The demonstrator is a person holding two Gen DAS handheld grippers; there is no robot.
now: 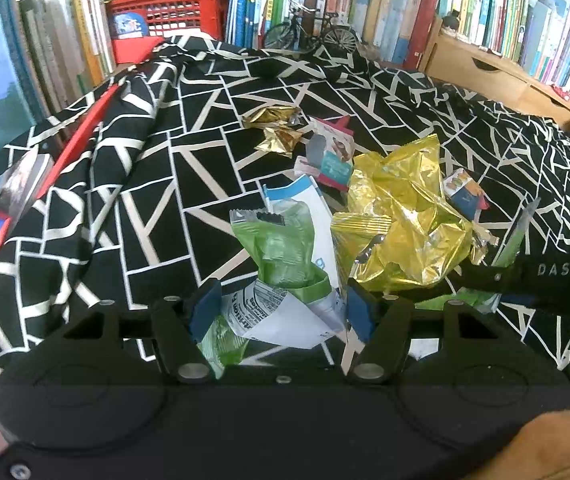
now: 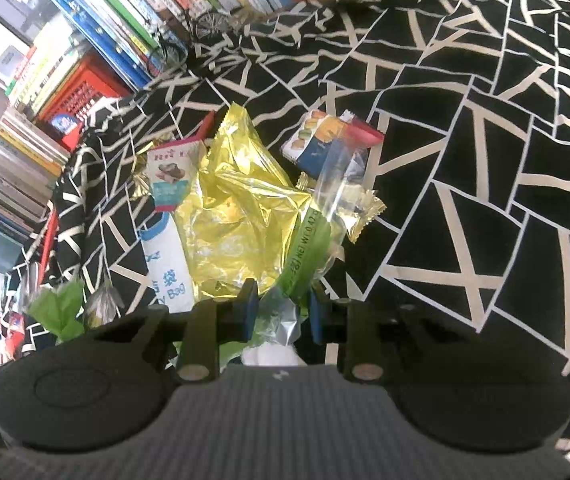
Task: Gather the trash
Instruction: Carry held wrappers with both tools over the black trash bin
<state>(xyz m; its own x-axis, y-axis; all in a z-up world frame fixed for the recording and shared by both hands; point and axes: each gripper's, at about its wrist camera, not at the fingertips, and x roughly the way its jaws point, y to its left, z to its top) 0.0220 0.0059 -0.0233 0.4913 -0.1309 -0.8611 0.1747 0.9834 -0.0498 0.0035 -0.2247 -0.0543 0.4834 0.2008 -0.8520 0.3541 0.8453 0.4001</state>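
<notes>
Between the left tongs (image 1: 281,304) stands a green wrapper (image 1: 281,252).

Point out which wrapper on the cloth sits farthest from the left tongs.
The small crumpled gold foil wrapper, lying alone beyond the pile. The green wrapper lies between the left tongs, and the big yellow bag is just ahead of them.

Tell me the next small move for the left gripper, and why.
Probably close the left gripper on the green wrapper. Its jaws stand open, with the wrapper's lower end and a white bag already between them. The right gripper looks shut on another green wrapper, so it is busy.
</notes>
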